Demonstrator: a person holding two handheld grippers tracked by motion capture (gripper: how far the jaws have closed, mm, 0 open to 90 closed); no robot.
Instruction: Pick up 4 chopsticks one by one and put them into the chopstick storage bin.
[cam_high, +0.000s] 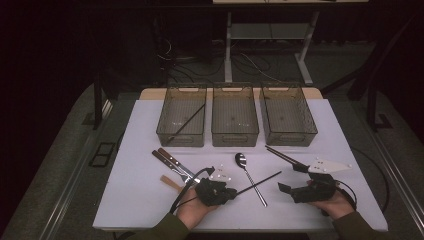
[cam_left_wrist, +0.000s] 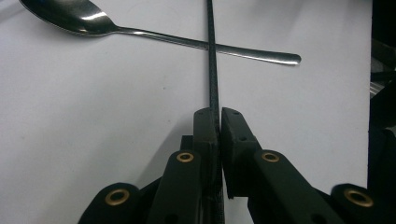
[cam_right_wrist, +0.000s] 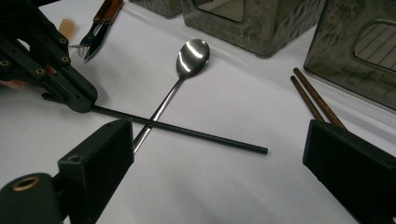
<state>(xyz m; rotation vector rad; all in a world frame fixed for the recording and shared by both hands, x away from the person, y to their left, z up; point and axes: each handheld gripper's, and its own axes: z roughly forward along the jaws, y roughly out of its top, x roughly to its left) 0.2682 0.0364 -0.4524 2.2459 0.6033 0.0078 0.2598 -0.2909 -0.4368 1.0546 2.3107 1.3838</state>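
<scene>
No lettering, label, brand, number or sign can be read on anything in these pictures.

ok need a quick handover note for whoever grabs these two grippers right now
Left gripper: shut on one end of the black chopstick, which crosses over the spoon handle.
Right gripper: open, holding nothing, near the brown chopsticks.
Done: one black chopstick already leans in the left bin.
Left: carry the gripped chopstick to a bin, probably the left one; spoon, brown chopsticks and the wooden-handled cutlery are on the table, unsorted.
</scene>
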